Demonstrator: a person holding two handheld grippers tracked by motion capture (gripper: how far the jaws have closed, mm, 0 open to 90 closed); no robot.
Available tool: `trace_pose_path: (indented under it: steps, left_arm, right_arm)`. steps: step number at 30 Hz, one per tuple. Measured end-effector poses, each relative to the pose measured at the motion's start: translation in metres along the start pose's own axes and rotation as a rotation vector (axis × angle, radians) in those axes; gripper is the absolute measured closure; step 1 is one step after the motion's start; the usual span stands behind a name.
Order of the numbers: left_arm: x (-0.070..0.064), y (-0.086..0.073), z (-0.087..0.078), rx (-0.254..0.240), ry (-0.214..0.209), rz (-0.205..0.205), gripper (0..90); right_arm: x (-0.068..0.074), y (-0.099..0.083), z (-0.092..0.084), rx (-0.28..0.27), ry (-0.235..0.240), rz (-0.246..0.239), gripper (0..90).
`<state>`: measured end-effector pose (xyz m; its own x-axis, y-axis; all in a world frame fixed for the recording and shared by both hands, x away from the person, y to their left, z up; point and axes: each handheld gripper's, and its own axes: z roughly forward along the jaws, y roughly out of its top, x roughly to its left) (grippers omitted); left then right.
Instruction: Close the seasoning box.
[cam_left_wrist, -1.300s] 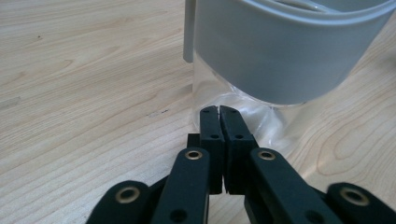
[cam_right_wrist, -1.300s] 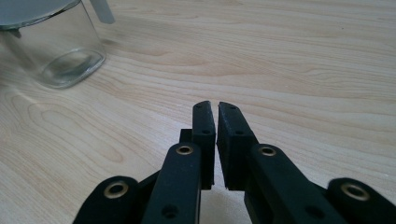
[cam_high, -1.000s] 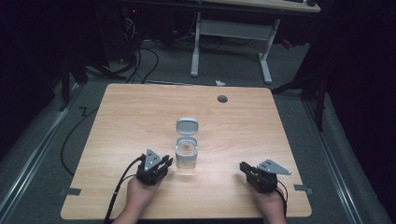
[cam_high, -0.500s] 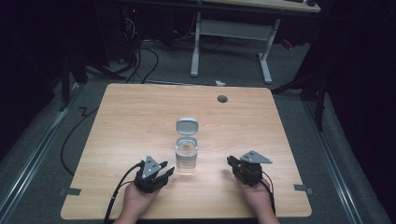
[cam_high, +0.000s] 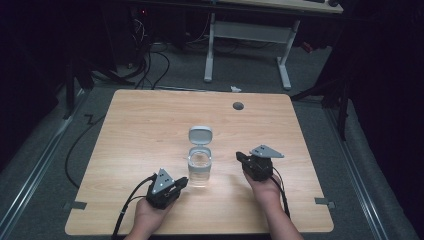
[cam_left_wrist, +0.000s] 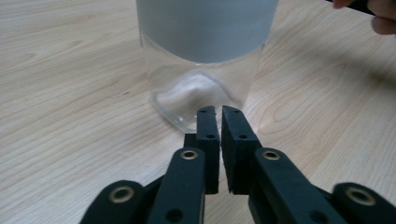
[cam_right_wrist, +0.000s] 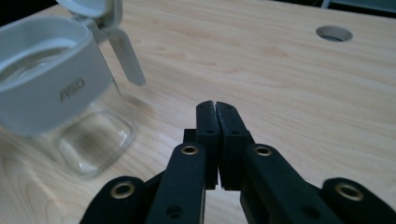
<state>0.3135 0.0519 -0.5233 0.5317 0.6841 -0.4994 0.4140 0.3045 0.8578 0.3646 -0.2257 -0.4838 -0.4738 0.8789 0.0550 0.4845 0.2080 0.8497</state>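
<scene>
A dark room with cables on the floor surrounds my light wooden desk (cam_high: 150, 125). Near the middle of it, nearer the front edge, stands the clear square glass jar with a grey collar and flipped-open grey lid (cam_high: 200, 162). My right gripper (cam_high: 243, 159) has slid in from the right edge towards the jar, jaws pressed together and empty. My left gripper (cam_high: 183, 183) sits just beside the jar's base; its jaws have just been closing on nothing, leaving a slim gap. I judge both are lining up to handle the jar. From my left gripper view the jar's top is cut off.
</scene>
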Motion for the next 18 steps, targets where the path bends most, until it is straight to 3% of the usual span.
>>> trace_pose_path:
  steps: [6,12,18]
  left_arm:
    - [-0.01,-0.009,0.01,-0.006,-0.005,-0.005,90.0]
    - [-0.011,-0.012,0.02,-0.001,0.009,-0.001,90.0]
    - [-0.009,-0.008,0.025,-0.007,0.004,-0.033,90.0]
  right_arm:
    - [0.01,0.022,0.02,-0.024,0.03,-0.02,90.0]
    - [0.019,0.04,0.034,-0.042,0.045,-0.043,90.0]
    - [0.02,0.057,0.046,-0.058,0.047,-0.047,90.0]
